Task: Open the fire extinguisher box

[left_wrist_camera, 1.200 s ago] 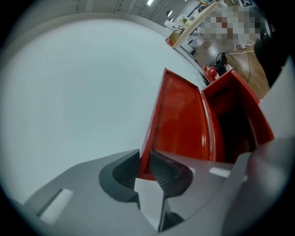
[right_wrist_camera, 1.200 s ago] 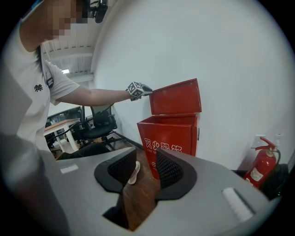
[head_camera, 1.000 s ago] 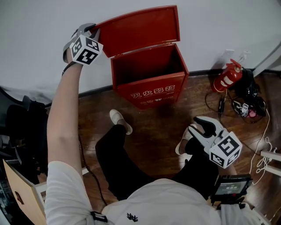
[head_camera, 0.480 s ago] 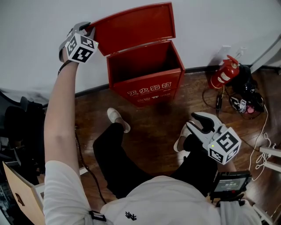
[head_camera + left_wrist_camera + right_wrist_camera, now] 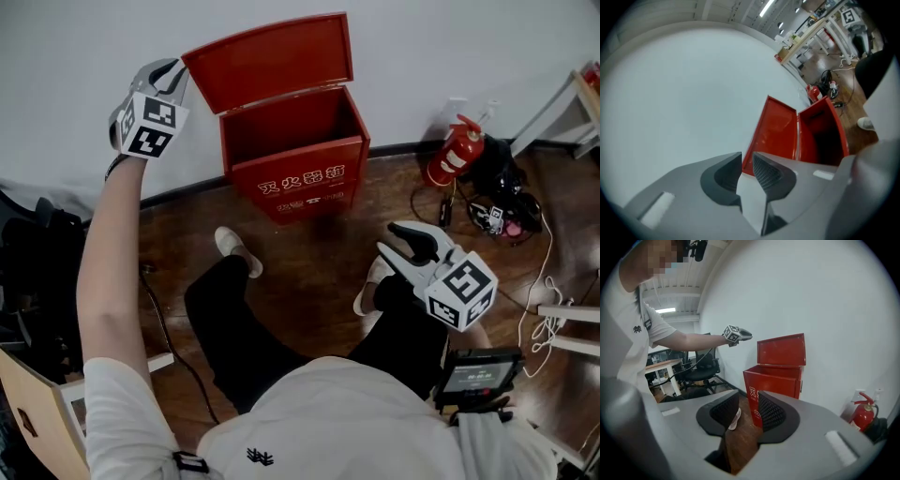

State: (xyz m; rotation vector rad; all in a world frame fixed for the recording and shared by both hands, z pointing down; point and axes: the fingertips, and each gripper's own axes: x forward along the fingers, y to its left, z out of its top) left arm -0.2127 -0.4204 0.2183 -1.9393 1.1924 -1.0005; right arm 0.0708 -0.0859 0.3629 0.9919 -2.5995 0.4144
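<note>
While held low over floor, right tongs gape empty. Fire extinguisher box stands farther off against wall, lid raised. Left tongs slightly parted, empty, just beside lid's corner.

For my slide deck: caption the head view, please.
Fire extinguisher box open, lid raised; left gripper beside the lid, right gripper held low, both empty.

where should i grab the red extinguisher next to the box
Take the fire extinguisher by the handle at its top, coming from the room side: it stands upright close to the wall, so its back is shut off, and the round body looks too wide for the jaws.
</note>
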